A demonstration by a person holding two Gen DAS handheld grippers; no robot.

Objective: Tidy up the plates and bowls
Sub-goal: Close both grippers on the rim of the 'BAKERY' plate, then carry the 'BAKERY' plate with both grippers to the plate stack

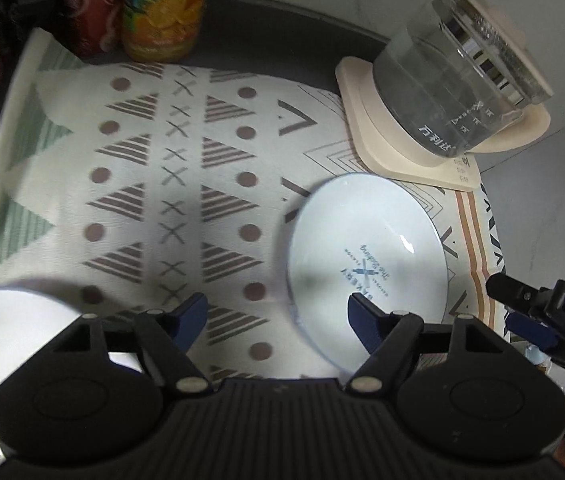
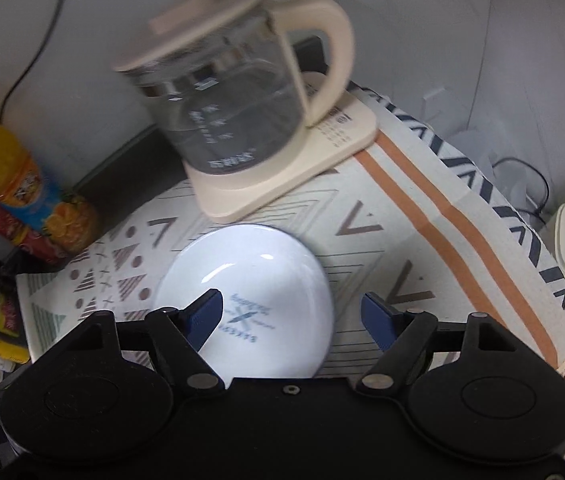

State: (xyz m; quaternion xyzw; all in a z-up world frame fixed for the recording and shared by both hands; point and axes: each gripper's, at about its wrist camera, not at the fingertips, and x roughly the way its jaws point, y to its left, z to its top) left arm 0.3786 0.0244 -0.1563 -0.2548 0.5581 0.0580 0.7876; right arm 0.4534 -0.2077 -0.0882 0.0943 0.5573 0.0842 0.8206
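A white plate [image 1: 366, 256] lies flat on the patterned cloth [image 1: 154, 184] on the bench, just in front of the kettle [image 1: 458, 76]. Both tools hang above it. The left tool [image 1: 278, 316] has its fingers apart, holding nothing. The right tool [image 2: 292, 316] is apart too, over the plate's edge. Another white dish [image 1: 6, 328] sits at the left.

Glossy glazed plate [image 1: 366, 256] catching a highlight; woven matt cloth [image 1: 170, 184] under it; clear glass kettle [image 2: 234, 108], smooth cream plastic handle; matt black gripper plastic.
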